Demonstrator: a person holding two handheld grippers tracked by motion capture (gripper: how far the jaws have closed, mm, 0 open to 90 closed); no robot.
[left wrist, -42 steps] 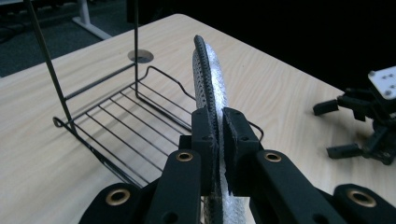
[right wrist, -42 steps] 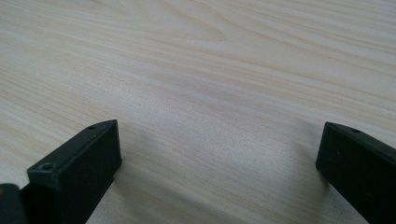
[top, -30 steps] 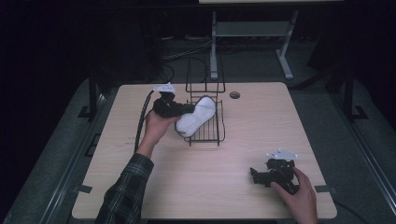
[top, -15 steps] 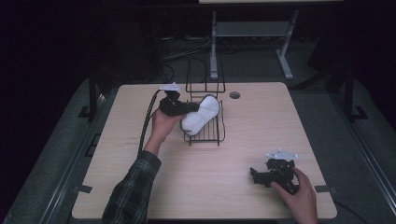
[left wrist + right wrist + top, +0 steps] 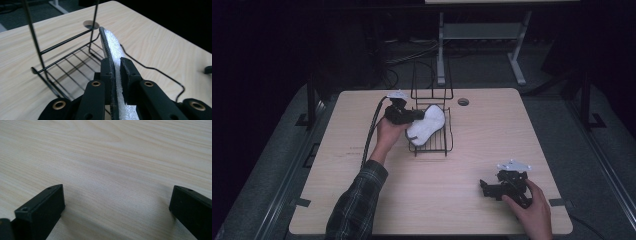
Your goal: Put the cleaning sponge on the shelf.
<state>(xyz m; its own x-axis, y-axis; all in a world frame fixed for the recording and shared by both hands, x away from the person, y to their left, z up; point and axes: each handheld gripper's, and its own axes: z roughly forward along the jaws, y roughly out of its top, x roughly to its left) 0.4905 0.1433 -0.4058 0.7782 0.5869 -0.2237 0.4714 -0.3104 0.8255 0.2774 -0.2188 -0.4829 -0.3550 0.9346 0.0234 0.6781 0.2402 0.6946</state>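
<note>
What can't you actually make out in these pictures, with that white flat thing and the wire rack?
- White flat piece: in the left gripper view it shows edge-on, so its face is hidden; in the high view it is too small to identify.
- Its lower end: covered by the left claw clamped on it and cut off by the bottom edge.
- Wire rack: whether the piece touches it is unclear.
- Right claw: tips cut off by the bottom edge.

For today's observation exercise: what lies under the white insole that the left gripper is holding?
Under the white insole, held on edge by the left gripper, are the black wire rack and the wooden table. The insole covers part of the rack's floor.
</note>
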